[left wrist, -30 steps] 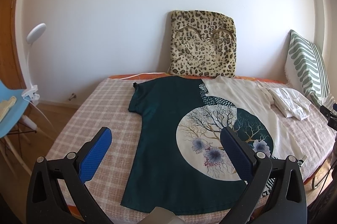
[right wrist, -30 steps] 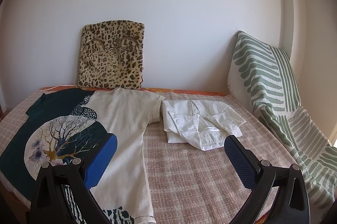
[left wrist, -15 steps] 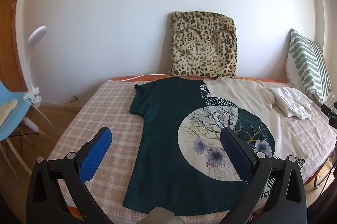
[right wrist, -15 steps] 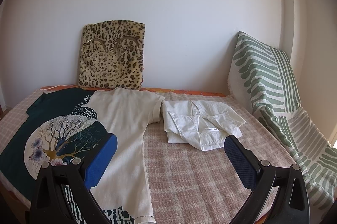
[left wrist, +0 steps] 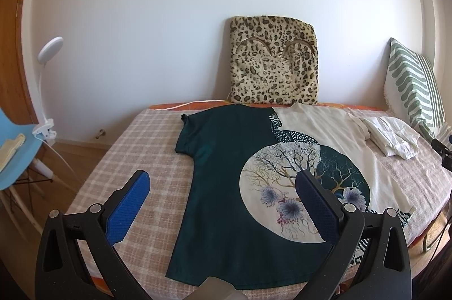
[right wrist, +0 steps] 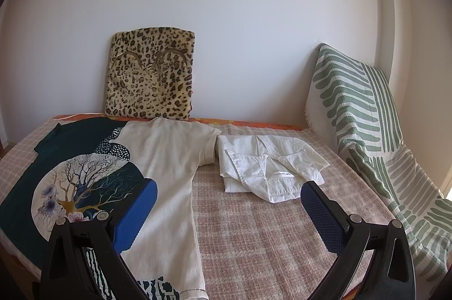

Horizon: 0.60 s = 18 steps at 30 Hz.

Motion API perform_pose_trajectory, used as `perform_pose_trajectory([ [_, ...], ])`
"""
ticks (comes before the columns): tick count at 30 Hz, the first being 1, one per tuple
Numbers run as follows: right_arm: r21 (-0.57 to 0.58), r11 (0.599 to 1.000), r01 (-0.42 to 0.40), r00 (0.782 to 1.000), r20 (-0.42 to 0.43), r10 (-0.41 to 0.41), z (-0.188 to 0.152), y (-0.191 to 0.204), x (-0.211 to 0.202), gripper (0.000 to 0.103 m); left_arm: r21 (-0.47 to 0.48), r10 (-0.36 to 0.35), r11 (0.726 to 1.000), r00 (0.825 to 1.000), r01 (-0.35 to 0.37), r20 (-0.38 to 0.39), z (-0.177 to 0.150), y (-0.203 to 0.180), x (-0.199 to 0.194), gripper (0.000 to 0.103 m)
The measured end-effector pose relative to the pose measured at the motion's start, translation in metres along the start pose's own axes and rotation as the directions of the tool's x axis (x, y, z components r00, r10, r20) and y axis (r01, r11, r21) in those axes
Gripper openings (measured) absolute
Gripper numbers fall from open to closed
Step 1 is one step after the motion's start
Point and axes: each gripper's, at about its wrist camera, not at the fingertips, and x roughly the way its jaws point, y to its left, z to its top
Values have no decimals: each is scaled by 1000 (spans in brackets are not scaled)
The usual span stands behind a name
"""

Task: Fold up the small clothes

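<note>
Bed (left wrist: 147,153) with checked cover carries a green-and-cream T-shirt (left wrist: 226,173) spread flat, mid-left. White shirt (right wrist: 268,167) lies roughly folded just right of it. Left tongs (left wrist: 223,184) and right tongs (right wrist: 228,195) hover near edge, both spread apart, holding nothing.

On the bed (left wrist: 135,159) you have the T-shirt (left wrist: 226,173) spread flat across the middle, its neck end toward the back edge and its hem at the front edge; the folded shirt (right wrist: 268,167) lies just to the right of the T-shirt's right sleeve, near the back right corner. Behind the T-shirt, the spotted cushion (left wrist: 272,60) stands on the back edge against the wall (left wrist: 169,3), and the striped cushion (right wrist: 364,113) leans along the right edge. Off the left edge you have the chair (left wrist: 14,153) with the clip lamp (left wrist: 46,80) attached to it.
</note>
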Motion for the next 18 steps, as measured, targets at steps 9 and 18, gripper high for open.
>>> perform_pose_trajectory([
  [9,1,1000,0,1000,0,0,1,1,0,103,0,0,1000,1000,0,1,0,-1,0,102],
  [18,4,1000,-7,1000,3,7,4,1,-1,103,-14,7,1000,1000,-7,-19,-3,7,1,103],
])
